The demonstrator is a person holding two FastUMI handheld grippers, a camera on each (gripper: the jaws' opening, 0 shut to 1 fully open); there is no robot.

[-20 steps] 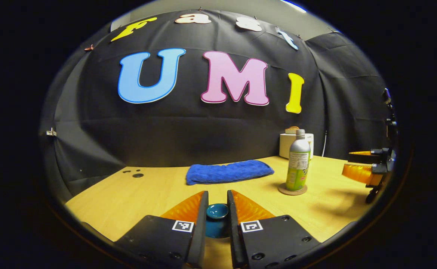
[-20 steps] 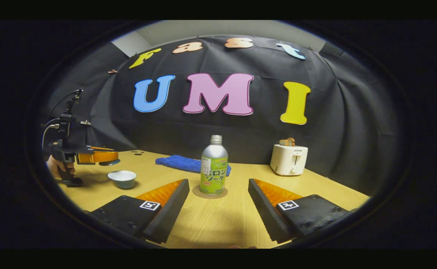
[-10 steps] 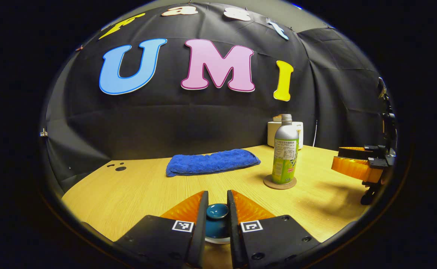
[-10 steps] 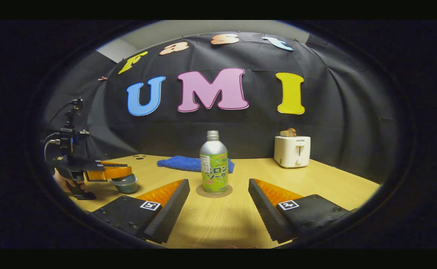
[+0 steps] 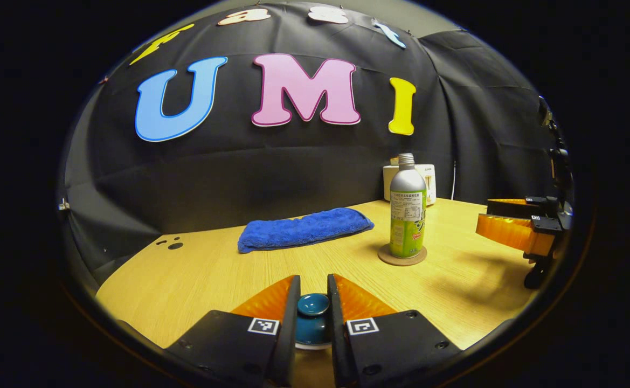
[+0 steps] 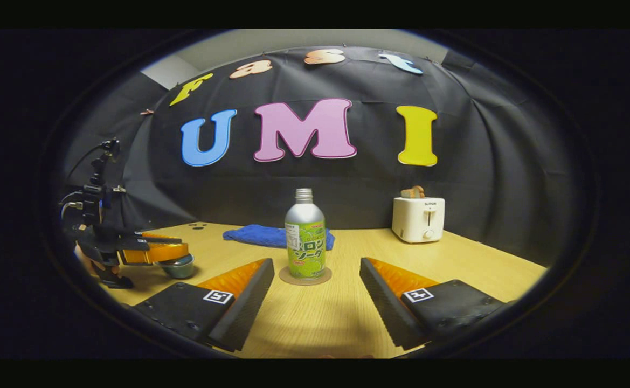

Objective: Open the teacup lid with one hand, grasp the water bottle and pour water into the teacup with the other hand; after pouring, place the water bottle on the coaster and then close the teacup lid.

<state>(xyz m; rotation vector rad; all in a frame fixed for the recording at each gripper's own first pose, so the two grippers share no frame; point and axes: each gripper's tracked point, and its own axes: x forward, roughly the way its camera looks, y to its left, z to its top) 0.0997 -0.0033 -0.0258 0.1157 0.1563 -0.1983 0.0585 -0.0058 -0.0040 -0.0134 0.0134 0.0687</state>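
Fingers of the left gripper (image 5: 313,302) were clamped on the lid (image 5: 313,305) knob, lid on the cup (image 6: 177,265). Right gripper (image 6: 315,280) was spread wide, facing the bottle (image 6: 304,241) on its coaster (image 6: 304,277). Judged step: closing the lid. Next move probably called for letting go.

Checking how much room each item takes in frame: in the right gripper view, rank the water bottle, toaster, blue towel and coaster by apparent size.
1. water bottle
2. toaster, close behind, though it stands farther back
3. blue towel, partly hidden by the bottle
4. coaster
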